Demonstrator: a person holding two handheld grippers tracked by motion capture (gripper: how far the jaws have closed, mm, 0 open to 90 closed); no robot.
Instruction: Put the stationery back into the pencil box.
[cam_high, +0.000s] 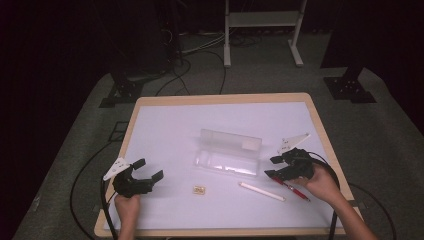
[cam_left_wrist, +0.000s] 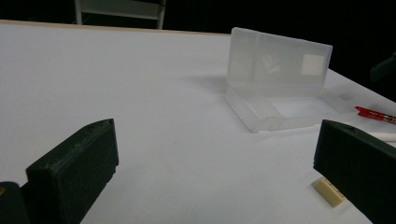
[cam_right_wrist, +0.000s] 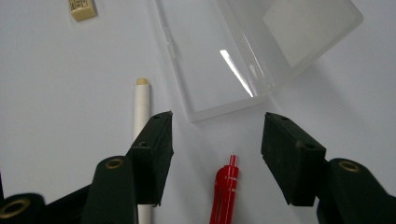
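My right gripper (cam_right_wrist: 217, 156) hangs spread over the red pen (cam_right_wrist: 224, 191) on the table (cam_high: 165, 125) — white pen (cam_right_wrist: 142, 105) just beside, clear case (cam_right_wrist: 233, 56) ahead; left gripper (cam_high: 148, 170) spread too, near the eraser (cam_high: 200, 189)

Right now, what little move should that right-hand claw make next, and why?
Probably lower and close on the red pen. The right gripper is open, its jaws either side of the pen, not yet touching it. The clear plastic case lies open just beyond, likely where the pen goes.
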